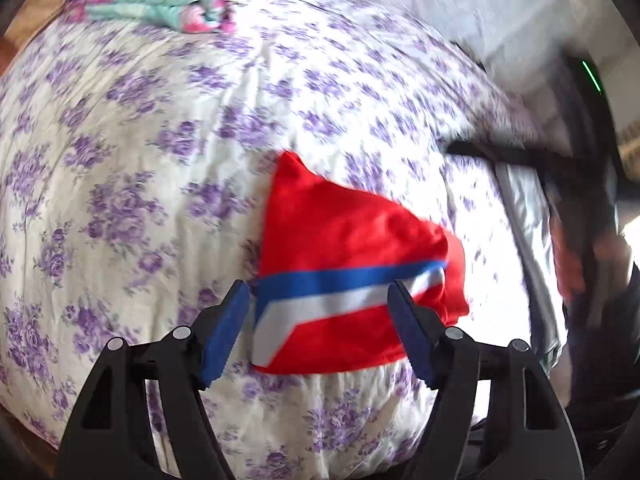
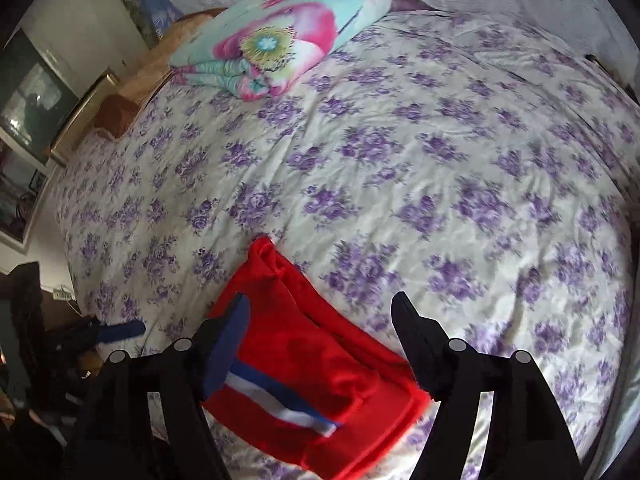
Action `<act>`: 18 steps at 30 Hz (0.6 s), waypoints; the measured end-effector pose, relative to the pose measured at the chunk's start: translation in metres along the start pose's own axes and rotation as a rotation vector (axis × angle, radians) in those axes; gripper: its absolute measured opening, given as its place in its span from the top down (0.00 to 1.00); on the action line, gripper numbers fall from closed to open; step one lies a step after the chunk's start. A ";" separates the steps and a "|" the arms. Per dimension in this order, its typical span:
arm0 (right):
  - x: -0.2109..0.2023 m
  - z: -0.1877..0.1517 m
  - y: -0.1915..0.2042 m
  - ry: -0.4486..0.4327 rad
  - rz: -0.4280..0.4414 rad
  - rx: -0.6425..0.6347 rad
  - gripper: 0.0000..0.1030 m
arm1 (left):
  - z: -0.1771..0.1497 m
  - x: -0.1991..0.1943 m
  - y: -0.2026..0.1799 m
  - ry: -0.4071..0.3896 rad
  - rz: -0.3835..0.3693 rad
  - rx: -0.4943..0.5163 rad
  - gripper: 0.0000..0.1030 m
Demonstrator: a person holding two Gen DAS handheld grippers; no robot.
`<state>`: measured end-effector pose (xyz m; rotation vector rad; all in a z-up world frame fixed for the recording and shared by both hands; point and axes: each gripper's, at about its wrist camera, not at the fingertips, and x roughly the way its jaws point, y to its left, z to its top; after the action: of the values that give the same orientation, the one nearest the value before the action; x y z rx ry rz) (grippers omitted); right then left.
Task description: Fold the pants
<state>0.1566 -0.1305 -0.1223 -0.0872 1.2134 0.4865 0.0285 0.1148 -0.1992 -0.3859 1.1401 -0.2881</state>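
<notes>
Two tools above the bed [image 2: 400,152], both with jaws spread apart and nothing clamped. Left tool [image 1: 320,308] over the red pants [image 1: 344,240] — folded into a compact bundle, blue and white stripe [image 1: 344,284] across the near part, lying on the purple-flowered bedspread near the bed's near edge. Right tool [image 2: 320,320] over the same pants [image 2: 312,360] from the other side, pads clear of the cloth. Seen from the right wrist, left tool's blue pad [image 2: 120,330] low at the left edge. Folded floral quilt [image 2: 280,36] at the far end of the bed, well apart from the pants. Some motion blur in both views.
</notes>
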 end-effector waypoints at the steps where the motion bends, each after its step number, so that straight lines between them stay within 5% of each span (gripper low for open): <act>1: -0.008 -0.011 -0.012 0.001 0.002 0.031 0.28 | 0.005 0.001 0.007 0.005 0.007 -0.022 0.33; 8: -0.029 -0.105 -0.068 0.008 -0.004 0.261 0.28 | 0.012 0.028 0.032 0.113 -0.045 -0.125 0.33; 18: -0.030 -0.187 -0.104 0.043 0.003 0.508 0.28 | 0.002 0.077 0.024 0.240 -0.038 -0.094 0.33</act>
<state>0.0272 -0.2927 -0.1823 0.3392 1.3465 0.1679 0.0610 0.1053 -0.2723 -0.4658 1.3862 -0.3210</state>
